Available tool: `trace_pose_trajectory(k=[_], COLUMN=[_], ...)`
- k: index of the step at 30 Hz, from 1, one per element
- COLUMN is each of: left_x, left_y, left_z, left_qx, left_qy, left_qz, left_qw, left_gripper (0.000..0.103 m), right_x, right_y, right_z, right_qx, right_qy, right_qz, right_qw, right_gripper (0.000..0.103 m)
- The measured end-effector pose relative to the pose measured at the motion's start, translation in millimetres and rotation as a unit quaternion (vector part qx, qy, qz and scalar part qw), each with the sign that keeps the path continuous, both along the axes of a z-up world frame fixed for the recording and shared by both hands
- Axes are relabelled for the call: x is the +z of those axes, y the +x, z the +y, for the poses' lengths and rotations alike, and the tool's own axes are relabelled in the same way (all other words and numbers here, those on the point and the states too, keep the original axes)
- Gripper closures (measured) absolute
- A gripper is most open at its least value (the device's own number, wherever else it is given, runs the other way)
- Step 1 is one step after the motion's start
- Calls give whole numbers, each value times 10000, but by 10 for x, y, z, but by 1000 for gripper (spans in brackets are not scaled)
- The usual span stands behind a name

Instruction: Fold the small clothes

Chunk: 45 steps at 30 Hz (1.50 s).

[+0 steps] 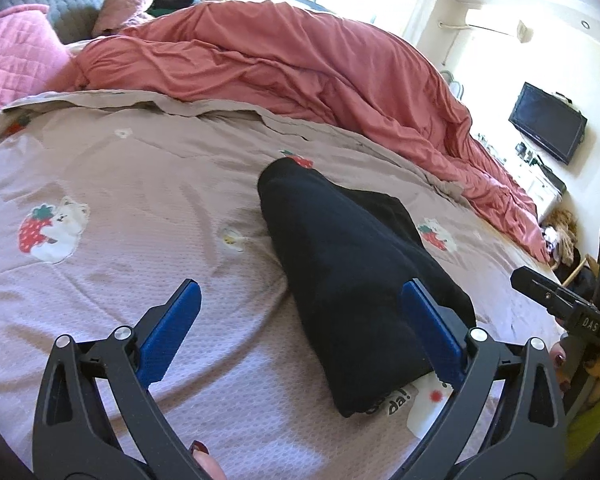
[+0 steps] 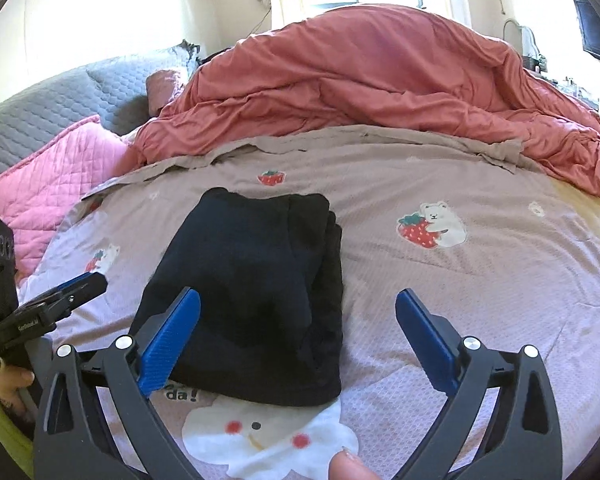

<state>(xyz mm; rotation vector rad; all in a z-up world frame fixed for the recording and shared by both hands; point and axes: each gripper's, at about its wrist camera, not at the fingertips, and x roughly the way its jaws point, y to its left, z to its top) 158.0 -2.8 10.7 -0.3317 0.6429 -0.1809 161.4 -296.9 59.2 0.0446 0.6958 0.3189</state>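
Observation:
A black garment lies folded in a narrow stack on the printed bedspread. It also shows in the right wrist view. My left gripper is open and empty, just in front of the garment's near end, its right finger over the cloth's edge. My right gripper is open and empty, hovering at the garment's near right side; its left finger is over the cloth. The left gripper shows at the left edge of the right wrist view. The right gripper shows at the right edge of the left wrist view.
A bunched coral duvet lies across the far side of the bed. A pink quilted pillow and a grey headboard are at far left. A wall television and a cluttered shelf are at right.

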Motion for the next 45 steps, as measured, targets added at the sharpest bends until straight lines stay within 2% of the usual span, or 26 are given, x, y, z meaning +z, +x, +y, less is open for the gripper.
trace_pose_trajectory(k=[9, 21, 25, 37, 45], left_x=[69, 56, 29, -107, -207], left_y=[-287, -679, -766, -1037, -1152], left_z=[102, -7, -104, -306, -369], left_qx=[203, 351, 291, 202, 247], left_qy=[73, 462, 596, 641, 632], left_qz=[-89, -141, -51, 326, 563], left_qw=[9997, 9982, 9978, 9972, 9961], left_gripper=[9, 9, 9, 9, 9], right_x=[108, 49, 0, -259, -355], right_y=[-173, -470, -593, -925, -1116], right_z=[-17, 38, 87, 87, 110], right_qx=[-24, -36, -43, -44, -69], right_qy=[67, 181, -26, -150, -390], right_qz=[-205, -186, -273, -67, -129], right_qw=[9998, 9997, 9996, 9999, 9991], right_gripper=[5, 5, 5, 5, 5])
